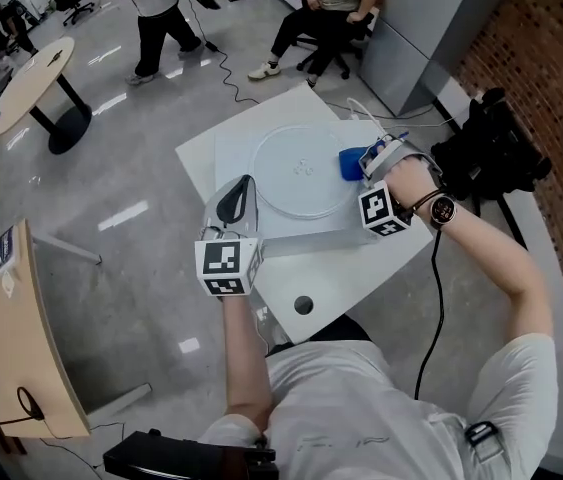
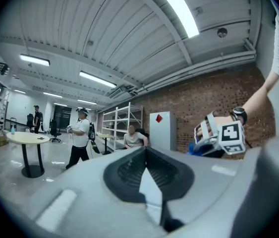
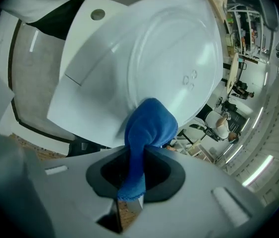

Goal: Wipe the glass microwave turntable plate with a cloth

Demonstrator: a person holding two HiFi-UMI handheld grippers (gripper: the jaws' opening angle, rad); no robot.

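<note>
The clear glass turntable plate lies flat on a white slab on the white table. My right gripper is at the plate's right rim, shut on a blue cloth. In the right gripper view the cloth bulges out of the jaws and presses on the edge of the plate. My left gripper hovers just off the plate's left rim, jaws together with nothing seen in them. Its own view looks level across the room, with its gripper low in frame and the right gripper beyond.
A round hole sits in the table near me. Black gear on a stand is close at the right. A wooden desk is on the left, a round table farther off. One person stands and another sits behind.
</note>
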